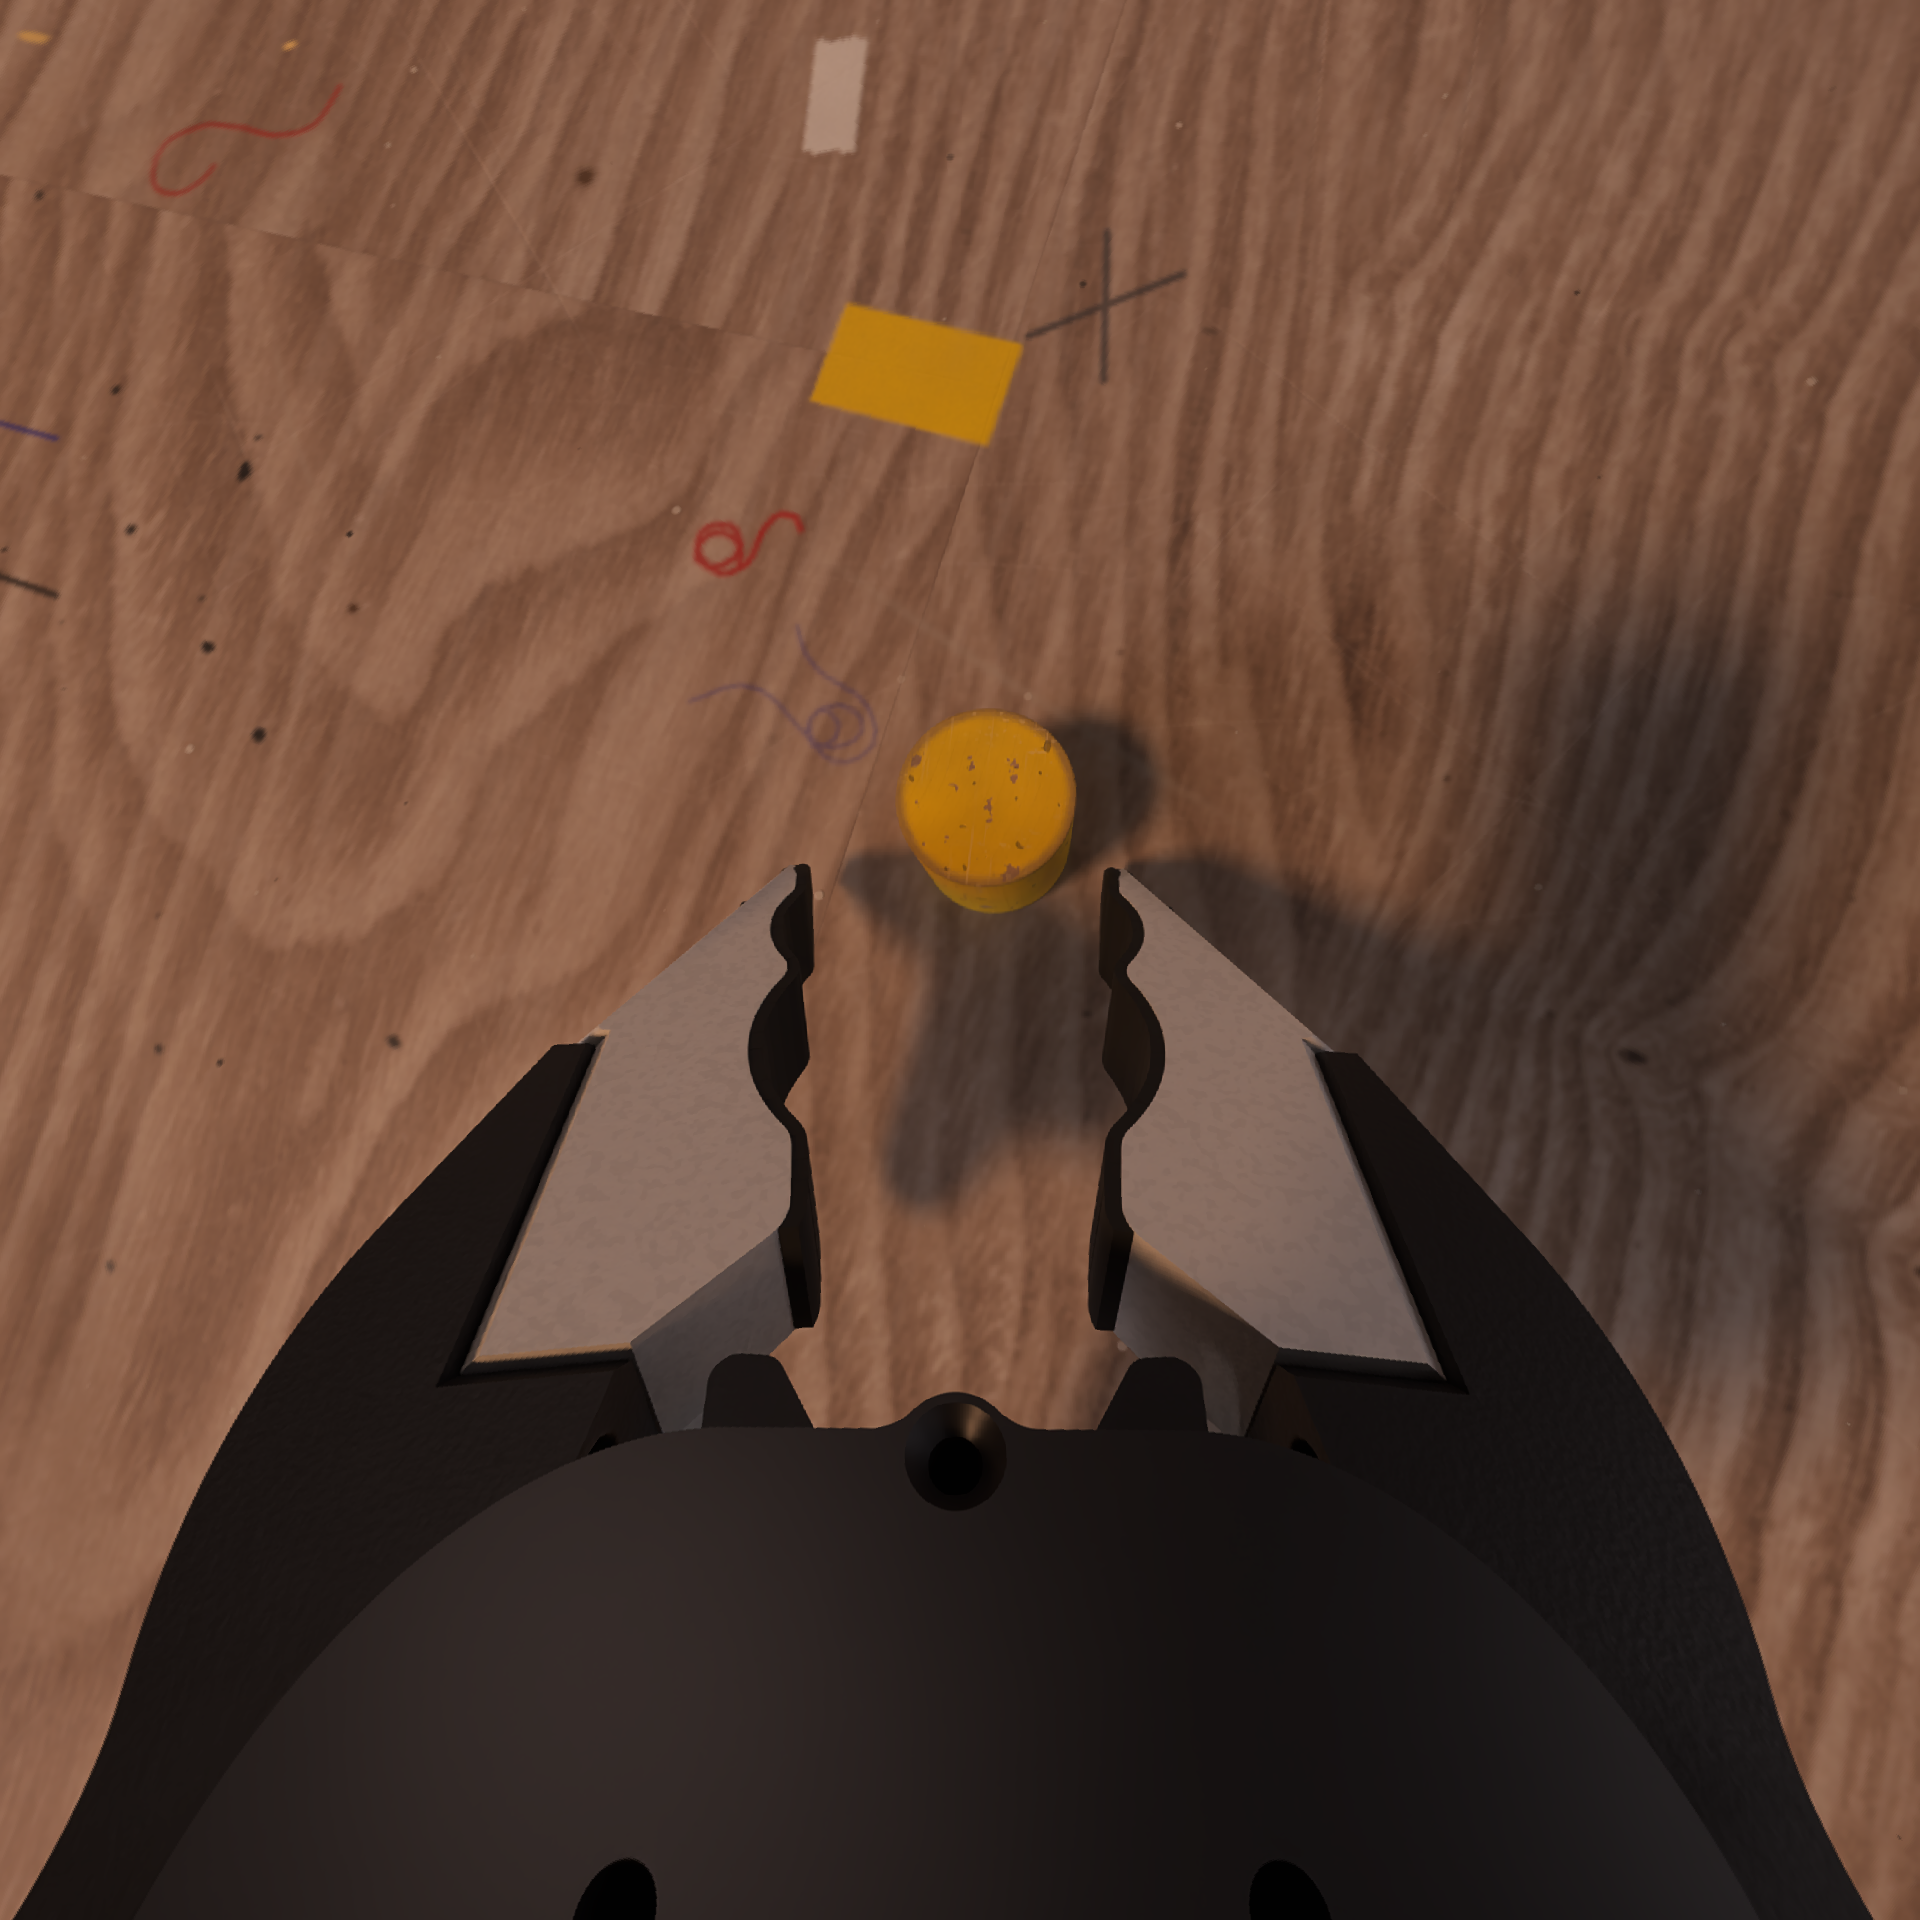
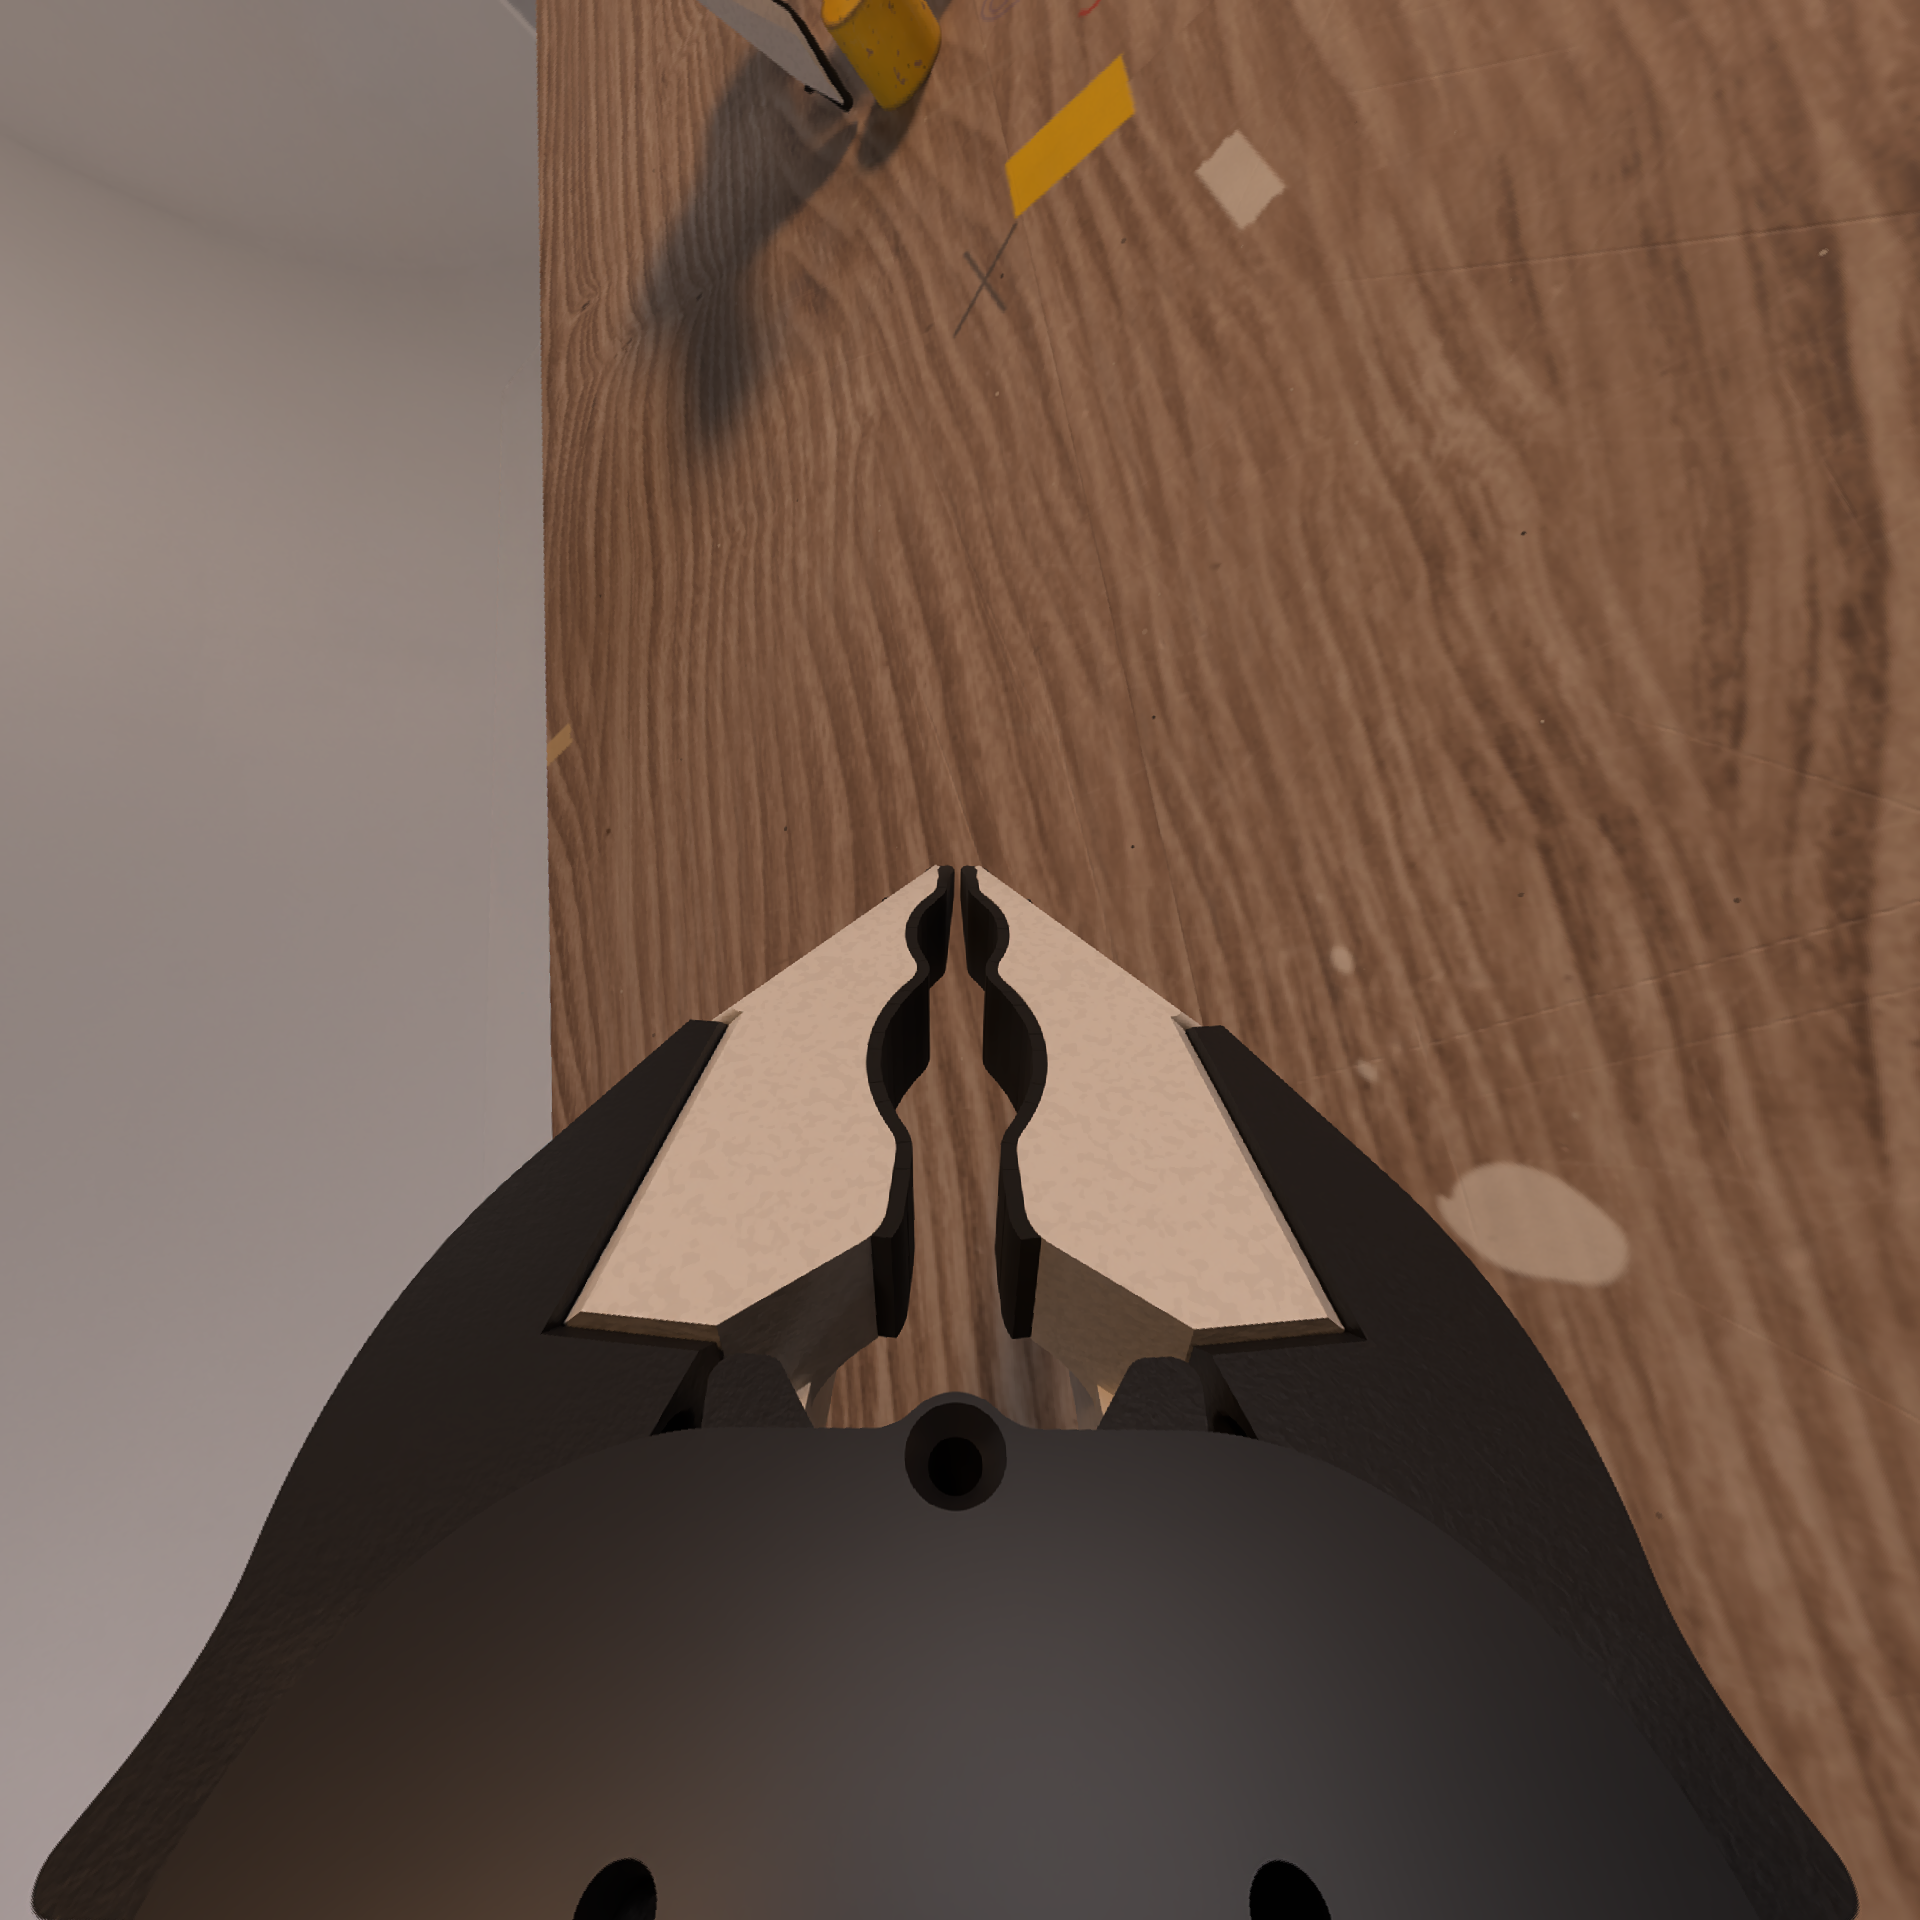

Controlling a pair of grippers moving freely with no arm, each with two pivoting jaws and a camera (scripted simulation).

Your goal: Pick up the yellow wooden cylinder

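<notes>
The yellow wooden cylinder (image 1: 987, 805) stands upright on the wooden table, its flat speckled top facing the left wrist view. My left gripper (image 1: 956, 883) is open above the table, its fingertips just short of the cylinder and either side of it, not touching it. The cylinder also shows at the top edge of the right wrist view (image 2: 888, 42), with a tip of the left gripper's finger (image 2: 805, 57) beside it. My right gripper (image 2: 956, 878) is shut and empty, far from the cylinder, over the table near its left edge.
A flat yellow patch (image 1: 920, 372) and a pale tape strip (image 1: 834, 96) lie on the wooden table (image 1: 1455, 520) beyond the cylinder, among pen scribbles and a cross mark (image 1: 1104, 301). The table's edge (image 2: 542, 623) runs along the left of the right wrist view.
</notes>
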